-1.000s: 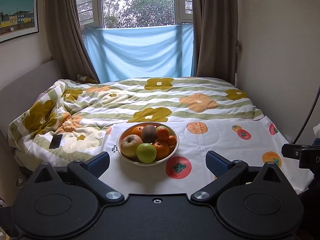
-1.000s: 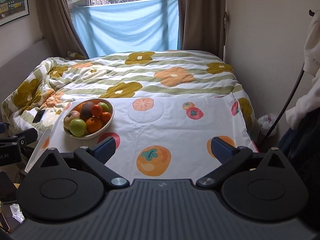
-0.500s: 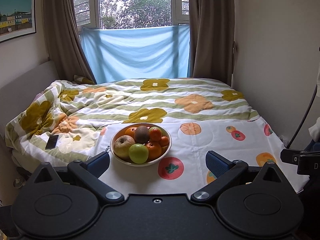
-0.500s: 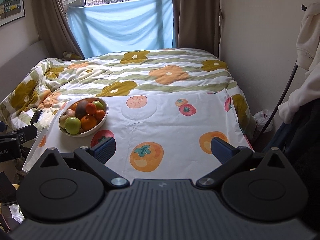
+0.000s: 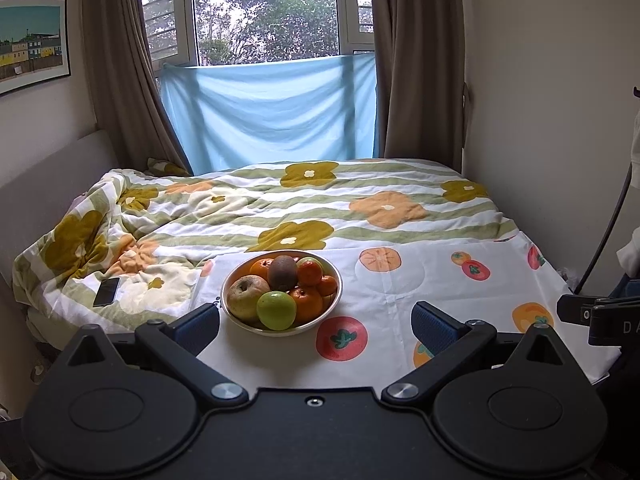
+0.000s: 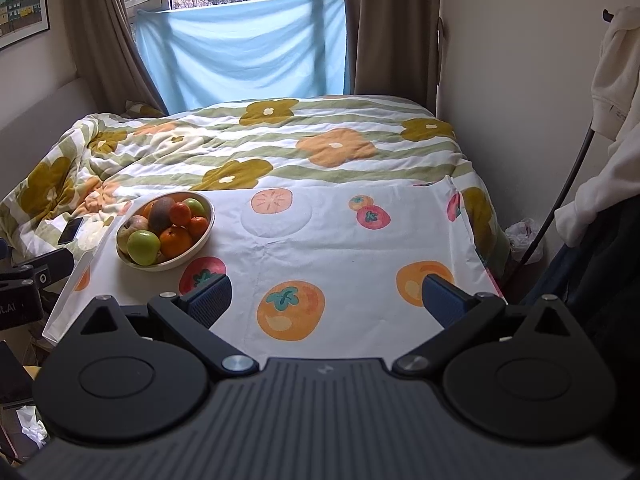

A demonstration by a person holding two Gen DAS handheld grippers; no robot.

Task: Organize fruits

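Left tool (image 5: 316, 326) raised and backed off, bowl (image 5: 280, 330) lower in view

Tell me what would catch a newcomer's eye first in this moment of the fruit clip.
A white bowl piled with fruit sits on the fruit-print cloth at the foot of the bed, a green apple at its near edge and a brown kiwi on top. Both the left gripper and the right gripper are open and empty, short of the bowl. A dark phone lies on the flowered quilt to the bowl's left.
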